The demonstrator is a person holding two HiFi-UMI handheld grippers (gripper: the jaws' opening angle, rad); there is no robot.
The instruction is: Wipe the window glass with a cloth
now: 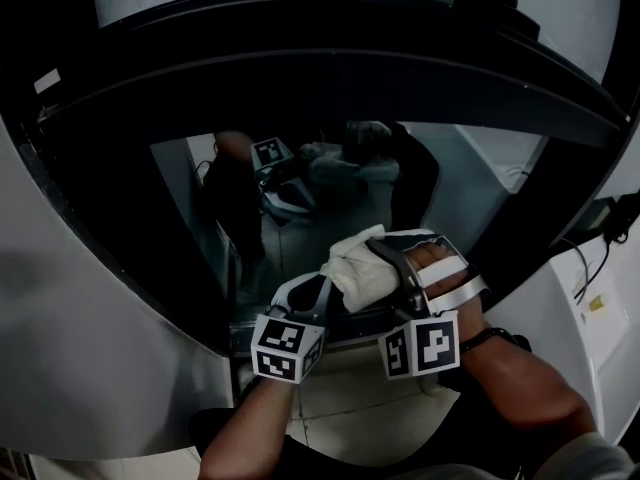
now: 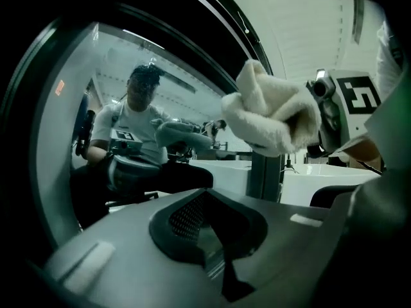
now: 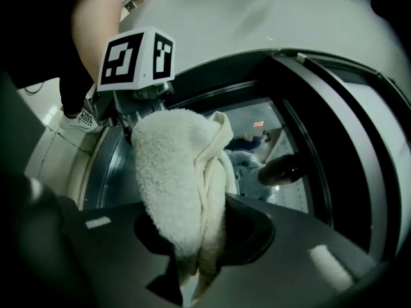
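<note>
Poised at the window glass (image 1: 300, 183) with a white cloth (image 1: 362, 266) bunched into a wad and clamped fast between the fingers of the right gripper (image 1: 392, 268). Held at the lower part of the pane, close against it or just touching; hard to tell which. With the left gripper (image 1: 300, 296) just beside the cloth, its fingers drawn together on nothing.

Judged to be at the wiping step itself, with most of the pane not yet covered. Calls next for pressing the wad flat to the glass and sweeping it across and upward, with a firm enough grip to stop the cloth slipping out.

Set in a thick, dark, curved window frame (image 1: 330, 78) between pale wall panels (image 1: 90, 298), above a tiled floor (image 1: 340, 393). Mirrored in the pane: 1 seated person and both grippers. Likely in the way: the left gripper crowding the cloth's left side, and the frame's lower edge close beneath it.
</note>
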